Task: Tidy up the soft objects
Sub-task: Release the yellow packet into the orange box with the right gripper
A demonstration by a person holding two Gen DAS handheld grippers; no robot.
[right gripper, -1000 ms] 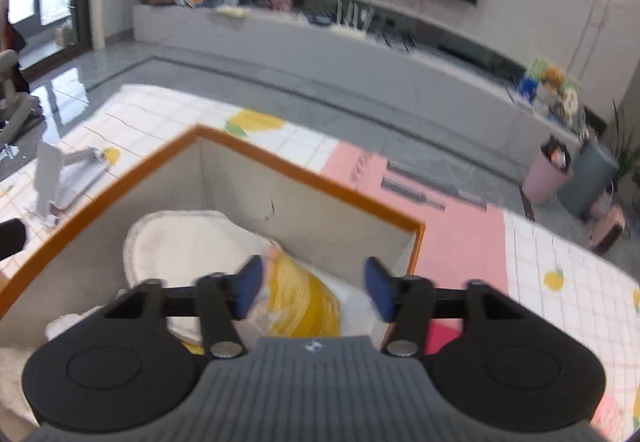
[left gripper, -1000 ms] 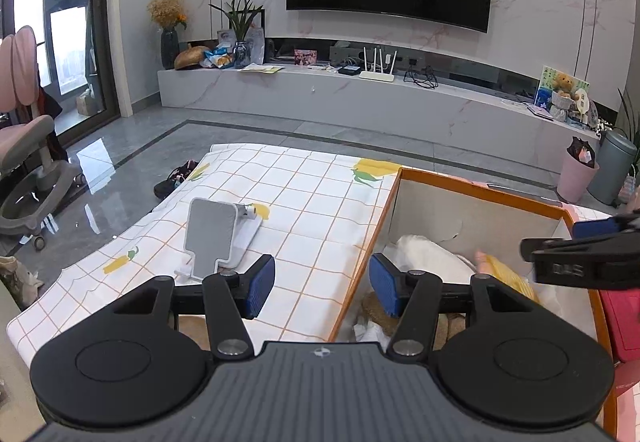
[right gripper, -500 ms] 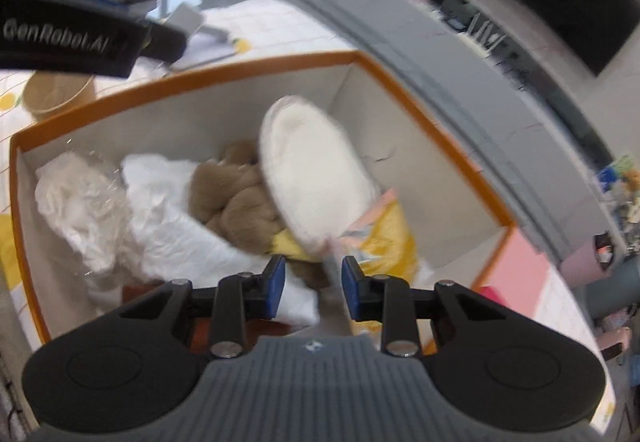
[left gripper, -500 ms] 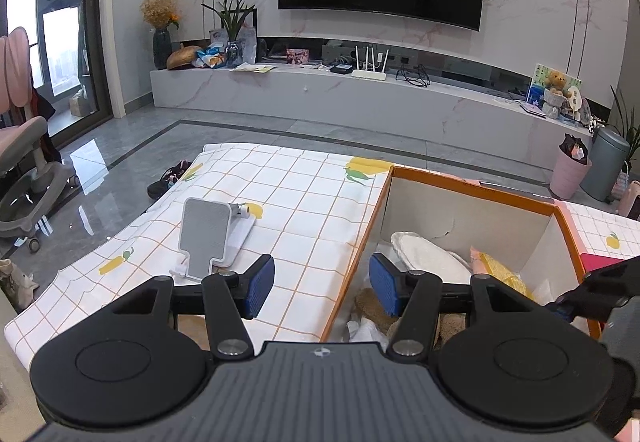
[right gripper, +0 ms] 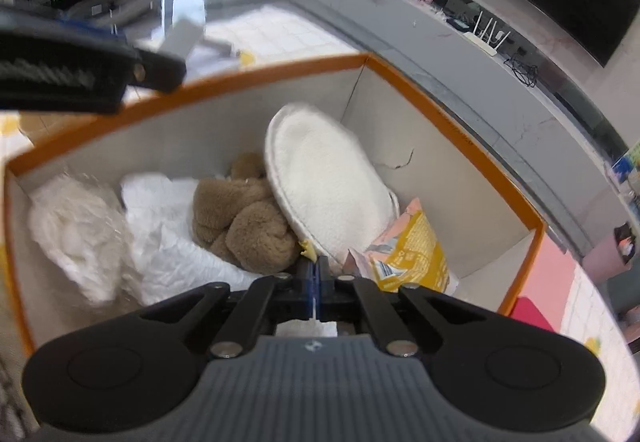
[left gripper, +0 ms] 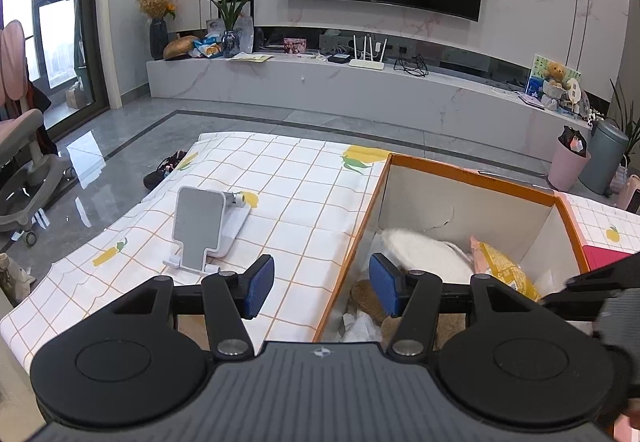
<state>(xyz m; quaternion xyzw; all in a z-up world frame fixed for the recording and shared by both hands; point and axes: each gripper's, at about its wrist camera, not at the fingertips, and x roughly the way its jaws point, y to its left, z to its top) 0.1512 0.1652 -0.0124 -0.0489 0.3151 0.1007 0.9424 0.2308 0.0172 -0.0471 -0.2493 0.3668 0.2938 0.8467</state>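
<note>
An orange-rimmed box point(right gripper: 460, 130) holds soft things: a white fluffy oval pad point(right gripper: 328, 186), a brown plush toy point(right gripper: 244, 218), white crumpled cloth point(right gripper: 168, 234) and a yellow snack bag point(right gripper: 408, 254). My right gripper point(right gripper: 316, 274) is shut over the box, its tips at the white pad's near edge; a thin white edge shows between the pads. My left gripper point(left gripper: 322, 284) is open and empty, straddling the box's left rim point(left gripper: 352, 254). The white pad point(left gripper: 424, 254) and yellow bag point(left gripper: 504, 274) also show in the left wrist view.
A grey phone stand point(left gripper: 204, 226) sits on the checked tablecloth point(left gripper: 280, 194) left of the box. A pink mat point(right gripper: 548, 282) lies right of the box. A TV bench, bins and a pink chair stand beyond the table.
My right gripper has closed fully, from a narrow gap half a second ago, and has come lower over the box. The left gripper has barely moved.
</note>
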